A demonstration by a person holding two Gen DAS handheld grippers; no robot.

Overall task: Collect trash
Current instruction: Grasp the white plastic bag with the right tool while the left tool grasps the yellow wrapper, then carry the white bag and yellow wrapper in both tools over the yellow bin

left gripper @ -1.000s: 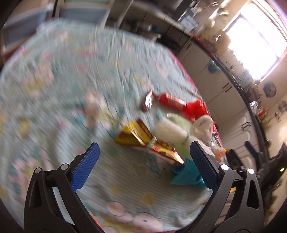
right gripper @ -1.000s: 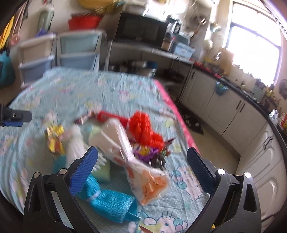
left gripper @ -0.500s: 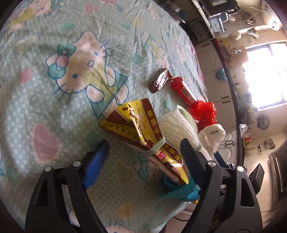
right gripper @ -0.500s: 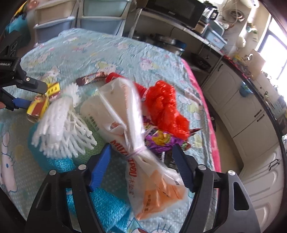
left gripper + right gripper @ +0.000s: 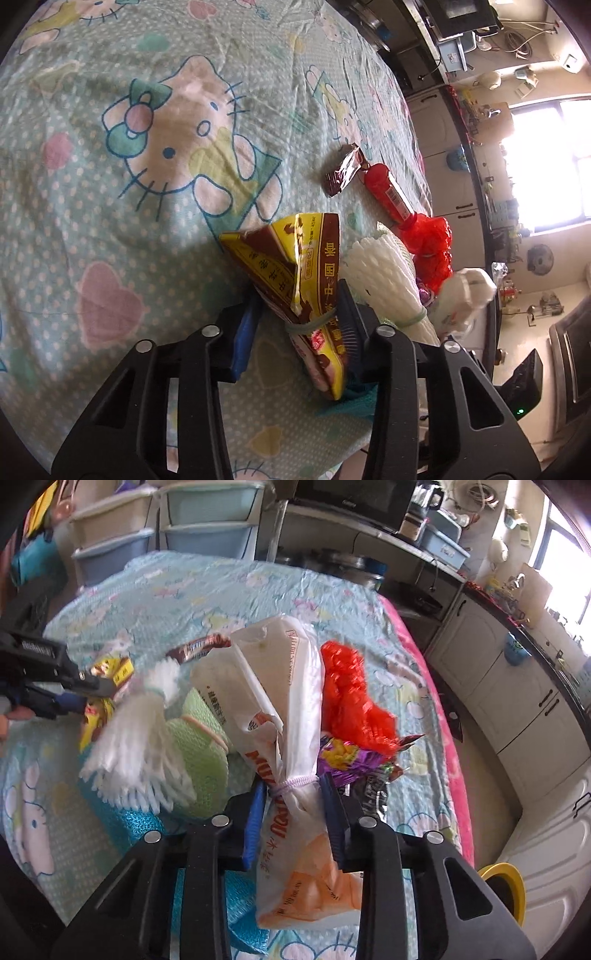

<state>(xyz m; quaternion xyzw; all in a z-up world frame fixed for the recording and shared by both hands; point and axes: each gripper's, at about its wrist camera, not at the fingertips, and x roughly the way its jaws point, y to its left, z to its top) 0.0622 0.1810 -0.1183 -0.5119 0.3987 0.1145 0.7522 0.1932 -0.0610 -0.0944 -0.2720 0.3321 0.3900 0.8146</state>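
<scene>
Pale turquoise bedsheet (image 5: pixel 110 221) with white dots, pink hearts and cartoon cats. Yellow-and-brown snack wrapper (image 5: pixel 295 266) at centre. White-and-orange plastic bag (image 5: pixel 291 760); red mesh (image 5: pixel 351 698) to its right; blue pads on black hand-held gripper (image 5: pixel 293 805).

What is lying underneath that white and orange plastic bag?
Under the white and orange plastic bag lie a blue mesh piece and the cartoon-print cloth; a purple wrapper pokes out beside it. Anything directly beneath is covered.

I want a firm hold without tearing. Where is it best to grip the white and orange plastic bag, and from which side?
Probably at the cinched waist of the white and orange plastic bag, where a band gathers it narrow. Come from its orange end, as the right gripper does; its jaws are closing around that waist.
</scene>
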